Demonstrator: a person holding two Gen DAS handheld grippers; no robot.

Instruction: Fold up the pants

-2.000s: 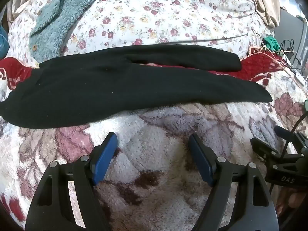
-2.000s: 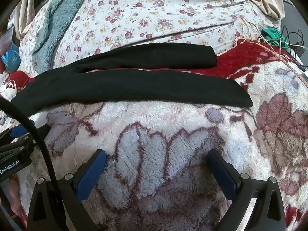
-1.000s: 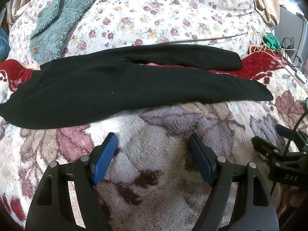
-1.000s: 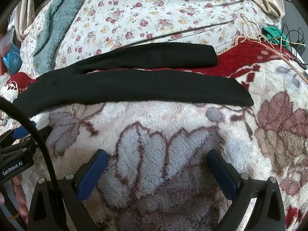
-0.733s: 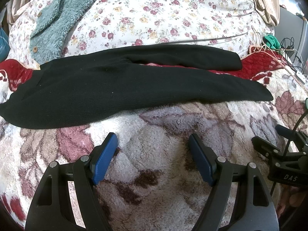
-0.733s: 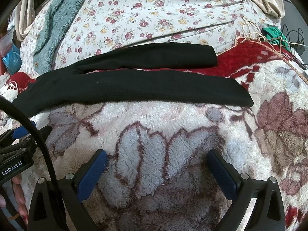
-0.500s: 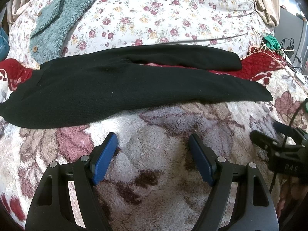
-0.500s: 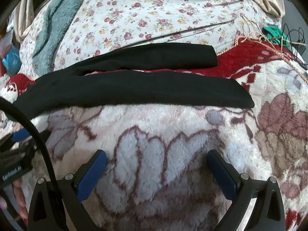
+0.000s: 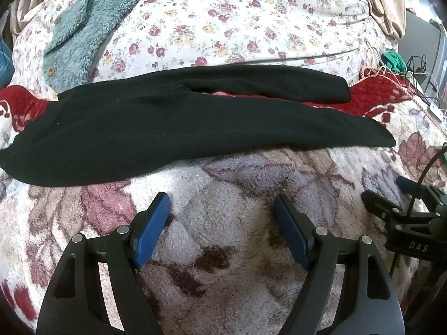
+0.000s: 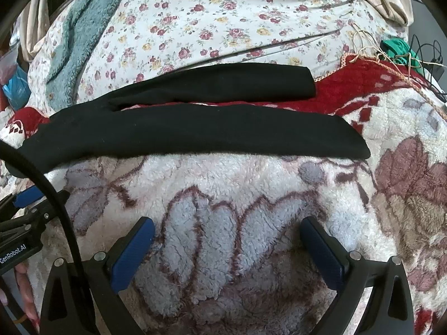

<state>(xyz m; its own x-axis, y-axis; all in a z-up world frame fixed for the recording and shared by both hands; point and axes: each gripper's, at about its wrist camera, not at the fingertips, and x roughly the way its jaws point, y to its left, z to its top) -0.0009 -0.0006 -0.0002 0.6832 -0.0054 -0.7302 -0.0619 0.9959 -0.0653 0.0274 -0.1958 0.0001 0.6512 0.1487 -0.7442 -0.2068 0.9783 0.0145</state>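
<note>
Black pants (image 9: 173, 128) lie flat across a fluffy floral blanket (image 9: 229, 223), waist at the left, both legs stretched to the right with a narrow gap between them. They also show in the right wrist view (image 10: 195, 131). My left gripper (image 9: 222, 209) is open and empty, hovering over the blanket just in front of the near leg. My right gripper (image 10: 227, 236) is open and empty, also in front of the near leg, toward its cuff end.
A floral sheet (image 9: 237, 22) covers the bed behind the pants. A teal fleece garment (image 9: 83, 28) lies at the back left. A beige cloth (image 9: 388, 2) and a green item with cables (image 9: 394, 61) sit at the back right. A red blanket edge (image 10: 363, 86) lies under the far leg.
Almost nothing has changed; both grippers stay open over the blanket with only slight drift, and the pants have not moved.
</note>
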